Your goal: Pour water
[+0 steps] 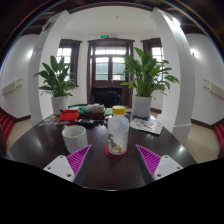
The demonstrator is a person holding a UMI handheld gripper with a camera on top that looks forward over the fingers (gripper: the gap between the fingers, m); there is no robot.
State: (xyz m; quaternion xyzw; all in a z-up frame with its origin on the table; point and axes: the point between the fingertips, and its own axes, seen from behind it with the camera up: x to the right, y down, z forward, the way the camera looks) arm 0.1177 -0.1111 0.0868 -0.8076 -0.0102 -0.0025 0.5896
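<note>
the tongs (109,160) are released, fingers wide apart, holding nothing. just ahead, between them, a clear bottle (119,132) with yellow cap stands on the dark desk (110,172), a white cup (75,138) beside it. the bottle seems light, smooth, maybe slippery; best to grip its middle.

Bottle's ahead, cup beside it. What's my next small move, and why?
Probably ease forward until the bottle sits between the fingers, then close. The tool is open and short of the upright bottle; the cup stands beside it on the table.
</note>
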